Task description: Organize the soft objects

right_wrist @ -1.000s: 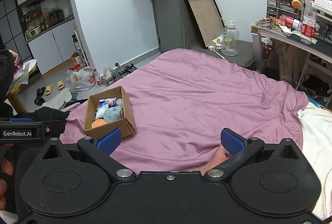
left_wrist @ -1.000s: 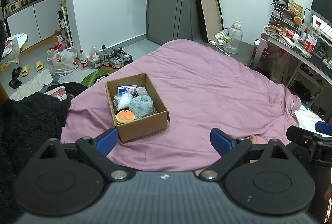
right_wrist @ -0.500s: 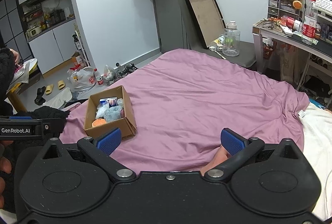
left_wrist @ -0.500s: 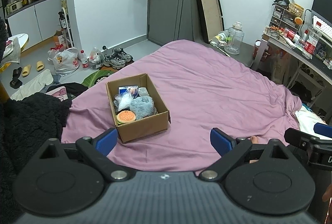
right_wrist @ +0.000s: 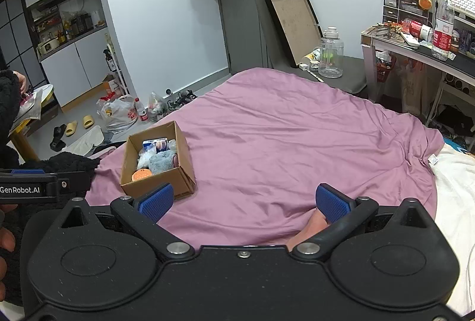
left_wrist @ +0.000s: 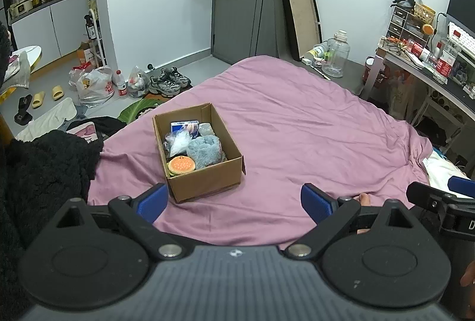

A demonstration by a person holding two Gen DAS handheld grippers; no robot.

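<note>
Two views take in the same room, and most of each is filled by the bed [left_wrist: 297, 119] under its mauve cover, which runs from the lower centre up to the middle of the frame. Next in size we see our own tools along the bottom edge: the left gripper [left_wrist: 234, 199] with its blue-padded fingers [left_wrist: 151, 200] spread wide apart and holding nothing, and the right gripper [right_wrist: 245, 200], fingers [right_wrist: 332, 203] likewise wide apart and bare. In the left wrist view the right gripper's body pokes in at the lower right; in the right wrist view the left one shows at the left edge. A black fleece sleeve [left_wrist: 41, 172] fills the left side of the left view.

On the cover, left of centre, stands an open cardboard box [left_wrist: 204, 178], just above the left finger pad in both views. Inside it lie the soft things: a fluffy blue-grey plush [left_wrist: 204, 150] in the middle, a clear plastic bag [left_wrist: 178, 142] to its left, a blue and white packet [left_wrist: 184, 126] at the far end, and a small burger-shaped toy [left_wrist: 181, 164] at the near left corner.
</note>
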